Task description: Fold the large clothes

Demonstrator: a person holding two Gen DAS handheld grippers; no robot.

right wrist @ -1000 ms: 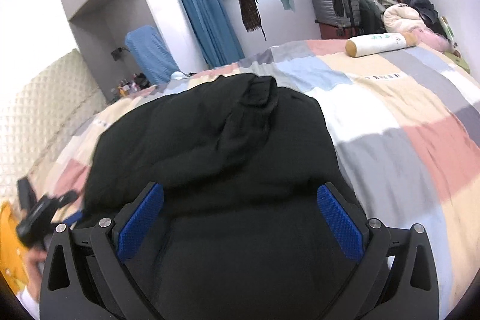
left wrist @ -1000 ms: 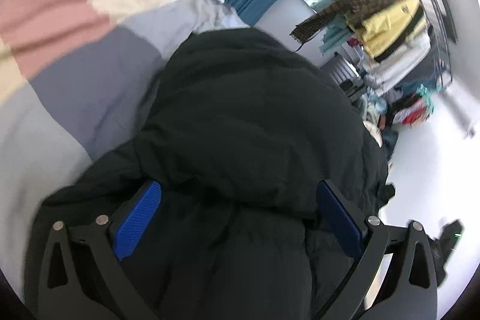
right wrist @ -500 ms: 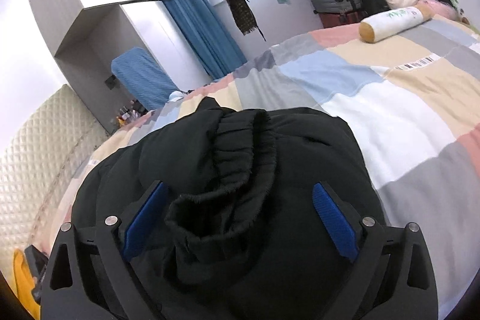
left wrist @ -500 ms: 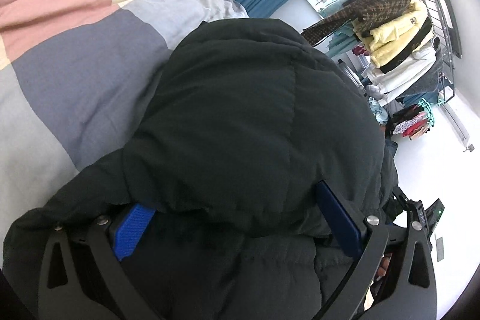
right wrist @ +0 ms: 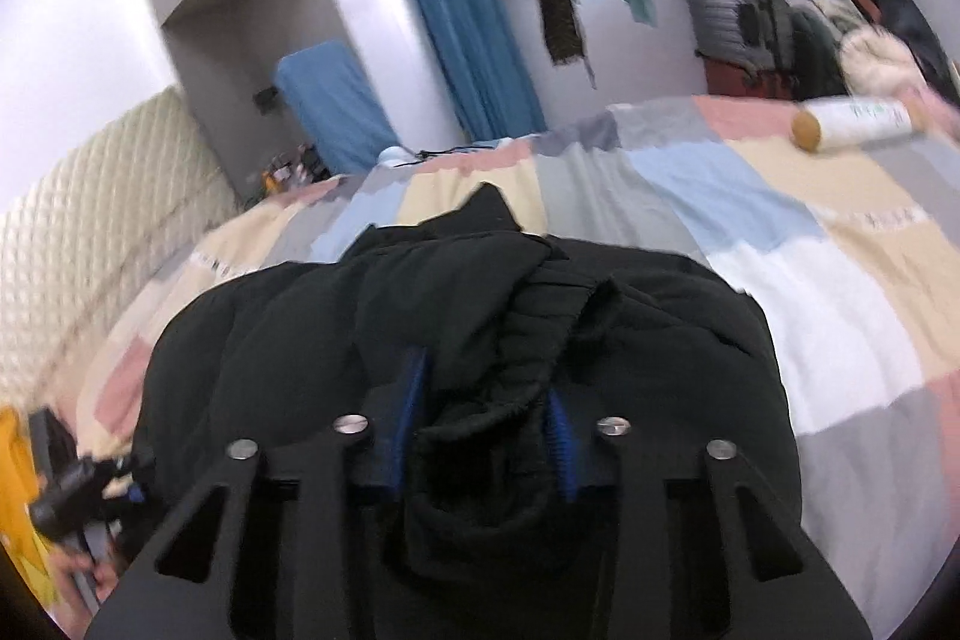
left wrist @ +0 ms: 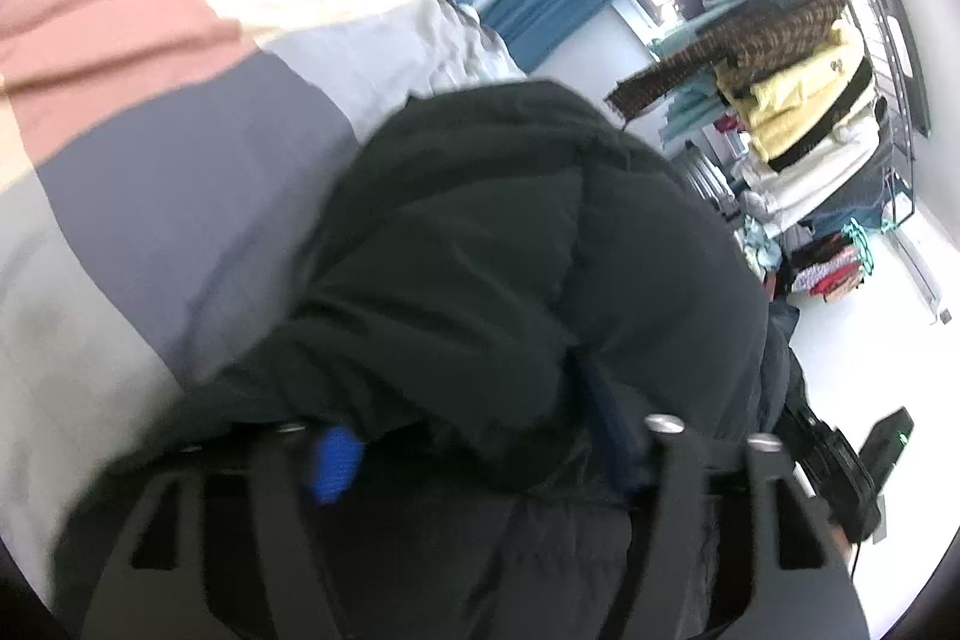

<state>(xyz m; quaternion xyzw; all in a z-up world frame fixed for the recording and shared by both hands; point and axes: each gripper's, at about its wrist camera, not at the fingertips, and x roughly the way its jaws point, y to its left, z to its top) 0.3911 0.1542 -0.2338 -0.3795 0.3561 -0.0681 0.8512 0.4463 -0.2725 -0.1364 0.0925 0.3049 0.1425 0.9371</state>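
Note:
A large black puffer jacket (left wrist: 510, 232) lies bunched on the patchwork bed cover (left wrist: 150, 148). My left gripper (left wrist: 474, 436) is closing on a thick fold of it; padding bulges between the blue pads (left wrist: 336, 460) and over them. In the right wrist view the same jacket (right wrist: 270, 340) fills the foreground. My right gripper (right wrist: 486, 400) is closing on its ribbed knit cuff (right wrist: 534, 328), which is squeezed into a narrow bunch between the two pads.
The pastel bed cover (right wrist: 810, 292) stretches right and far. A white bolster (right wrist: 858, 124) lies at its far right edge. A quilted headboard (right wrist: 90, 220) is on the left. A loaded clothes rack (left wrist: 804, 88) and a suitcase (right wrist: 726, 16) stand beyond the bed.
Both grippers went from wide open to pinched on the jacket. The right one slid forward over the ribbed cuff and closed on it. The left one closed on a fold.

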